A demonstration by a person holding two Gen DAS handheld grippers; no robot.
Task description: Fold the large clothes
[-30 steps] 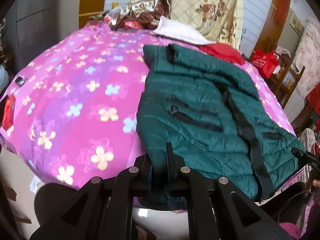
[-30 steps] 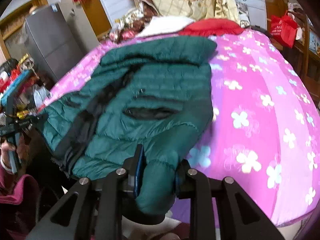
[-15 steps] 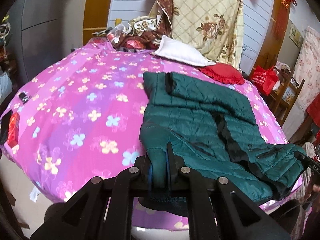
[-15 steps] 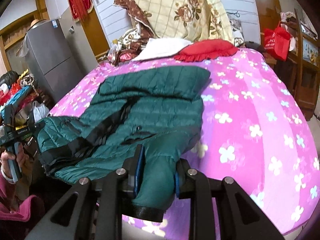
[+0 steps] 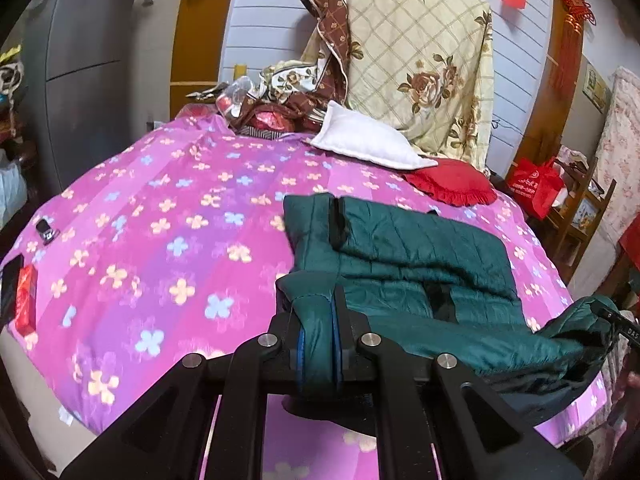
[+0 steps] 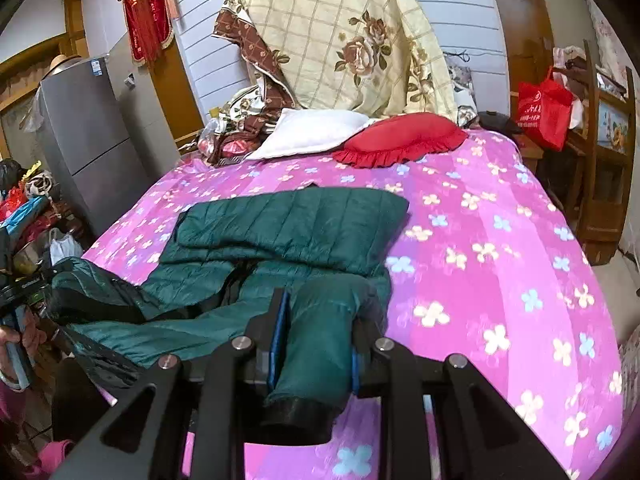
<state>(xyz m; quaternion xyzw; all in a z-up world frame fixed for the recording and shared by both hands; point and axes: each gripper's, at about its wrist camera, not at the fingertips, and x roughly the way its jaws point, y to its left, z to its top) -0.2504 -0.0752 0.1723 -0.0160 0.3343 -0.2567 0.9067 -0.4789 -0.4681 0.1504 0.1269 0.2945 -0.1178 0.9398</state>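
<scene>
- A red carrier bag (image 6: 543,114) of thin, slightly shiny material stands far ahead and to the right of the right gripper (image 6: 316,344), against wooden shelving (image 6: 604,168); what it holds is hidden.
- The green quilted jacket (image 6: 292,232) is puffy, stitched in narrow padded channels, with a matte sheen and black trim along its zip line.
- It lies on the bed (image 5: 160,240) straight ahead of both claws, its far part folded flat into a neat rectangular panel, its near edge lifted off the cover.
- The right gripper is clenched on a thick rolled sleeve end of the jacket, whose black ribbed cuff hangs below the blue-lined pads.
- The left gripper (image 5: 318,344) is pinched tight on a thinner bunch of the same jacket's edge, fabric bulging up between the pads.
- From the left claw, the jacket (image 5: 400,248) stretches ahead and rightward, sagging toward the other gripper at the right edge.
- The bedcover is smooth pink-purple cloth printed with four-petal flowers in blue, yellow and white.
- Well beyond the claws, a soft white pillow (image 6: 304,132) and a red frilled cushion (image 6: 400,138) touch each other at the head of the bed.
- Behind them hangs a cream quilt (image 5: 416,60) with a lattice and rose print and a brown border.
</scene>
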